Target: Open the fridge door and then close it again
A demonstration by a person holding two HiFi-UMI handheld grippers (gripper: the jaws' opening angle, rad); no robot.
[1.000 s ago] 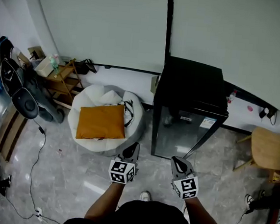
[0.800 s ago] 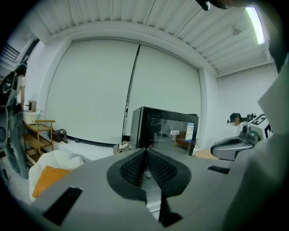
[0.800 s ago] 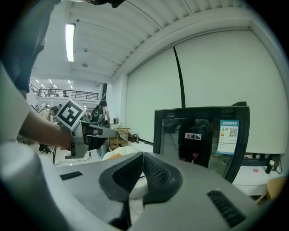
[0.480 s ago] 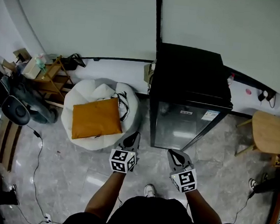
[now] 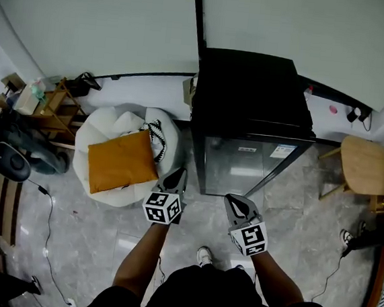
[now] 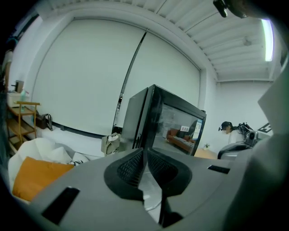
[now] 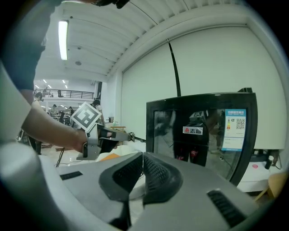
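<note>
The black fridge (image 5: 250, 108) stands against the white wall, and its glass door (image 5: 251, 165) is closed. In front of it, over the floor, my left gripper (image 5: 175, 178) is shut with nothing in it, short of the door's left edge. To its right my right gripper (image 5: 236, 204) is also shut and empty, a little short of the door's front. The left gripper view has the fridge (image 6: 167, 126) beyond my shut left gripper (image 6: 145, 153). In the right gripper view the door (image 7: 203, 131) with its stickers faces my shut right gripper (image 7: 142, 158), and the left gripper (image 7: 118, 143) shows at the left.
A white beanbag (image 5: 107, 124) with an orange cushion (image 5: 120, 159) lies left of the fridge. A round wooden stool (image 5: 365, 166) stands to the right. A wooden shelf (image 5: 48, 105) and a black chair (image 5: 9, 155) are at far left. Cables run over the floor.
Both grippers have moved forward toward the fridge, the left one further. The fridge now sits nearer in the head view. The door stays closed and both pairs of jaws stay shut.
</note>
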